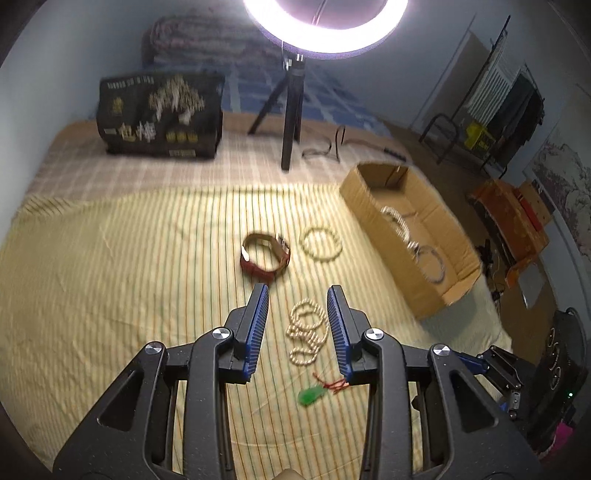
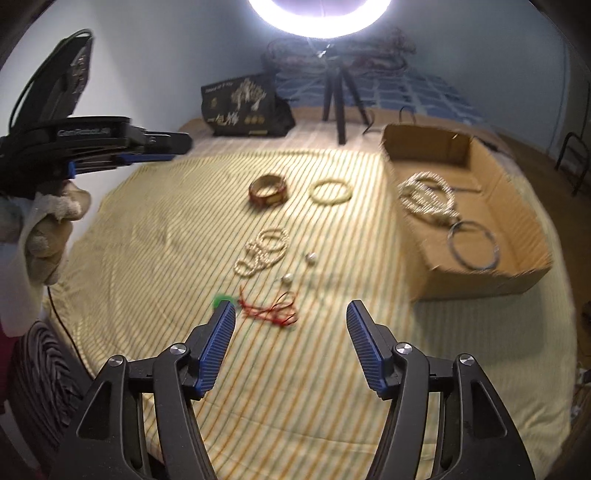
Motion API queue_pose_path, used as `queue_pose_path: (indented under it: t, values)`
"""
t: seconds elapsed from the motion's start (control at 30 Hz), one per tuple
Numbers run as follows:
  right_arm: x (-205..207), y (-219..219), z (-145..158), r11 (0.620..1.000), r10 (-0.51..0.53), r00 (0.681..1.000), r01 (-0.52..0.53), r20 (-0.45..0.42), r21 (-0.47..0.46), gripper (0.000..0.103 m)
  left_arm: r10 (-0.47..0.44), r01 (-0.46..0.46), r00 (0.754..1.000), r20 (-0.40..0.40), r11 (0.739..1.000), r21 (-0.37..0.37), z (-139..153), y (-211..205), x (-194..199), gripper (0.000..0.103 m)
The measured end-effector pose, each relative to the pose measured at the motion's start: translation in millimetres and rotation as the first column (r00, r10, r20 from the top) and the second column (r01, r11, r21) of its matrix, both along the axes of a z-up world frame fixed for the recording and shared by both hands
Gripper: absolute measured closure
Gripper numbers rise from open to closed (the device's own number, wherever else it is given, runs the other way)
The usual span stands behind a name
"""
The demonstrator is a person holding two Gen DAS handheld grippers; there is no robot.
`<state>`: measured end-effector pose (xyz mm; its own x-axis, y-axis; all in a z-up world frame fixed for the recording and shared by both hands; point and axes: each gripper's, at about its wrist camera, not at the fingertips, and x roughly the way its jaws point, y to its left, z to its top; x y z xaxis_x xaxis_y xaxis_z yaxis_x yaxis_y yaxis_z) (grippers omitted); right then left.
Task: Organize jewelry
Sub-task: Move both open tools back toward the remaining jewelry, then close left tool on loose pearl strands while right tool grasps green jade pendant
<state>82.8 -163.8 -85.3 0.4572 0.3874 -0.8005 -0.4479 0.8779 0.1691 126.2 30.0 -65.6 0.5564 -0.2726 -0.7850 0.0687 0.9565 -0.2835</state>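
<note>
Striped bedcover (image 2: 147,229): two bangles (image 2: 267,190), two beads (image 2: 310,258) (loose)

This is a bedroom in a home: the work surface is a bed (image 1: 110,236) spread with a striped yellow sheet, with a folded quilt (image 1: 207,40) at the wall. A clothes rack (image 1: 517,96) with hanging garments stands by the side, and a ring light (image 1: 325,33) on a tripod sits on the bed.

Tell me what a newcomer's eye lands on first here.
The glaring ring light on its tripod at the far end of the bed. Then the jewelry scattered on the striped sheet: pearl strand, red bangle, green pendant on red cord. At the right, a cardboard box already holding some pieces.
</note>
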Motion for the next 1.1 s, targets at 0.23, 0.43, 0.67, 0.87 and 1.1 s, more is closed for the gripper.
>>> queue_pose_path:
  t: [0.23,0.43,0.67,0.87,1.1]
  values:
    - [0,17,-26,1.0,0.021,0.999,-0.021,-0.047,0.013,0.038,-0.06,0.059,0.995,-0.083,0.998,-0.012,-35,-11,9,0.07]
    - [-1,30,-41,0.998,0.054,0.997,-0.055,-0.047,-0.018,0.038,-0.097,0.093,0.984,-0.146,0.995,-0.035,-59,-17,18,0.07]
    - [6,40,-50,0.998,0.061,0.996,-0.063,-0.058,-0.029,0.037,-0.124,0.116,0.975,-0.186,0.992,-0.052,-76,-20,24,0.07]
    - [9,51,-58,0.997,0.07,0.994,-0.072,-0.082,-0.02,0.037,-0.151,0.144,0.967,-0.207,0.988,-0.052,-88,-26,29,0.07]
    - [7,57,-63,0.998,0.068,0.994,-0.069,-0.089,-0.006,0.037,-0.159,0.156,0.958,-0.237,0.987,-0.034,-100,-32,36,0.07]
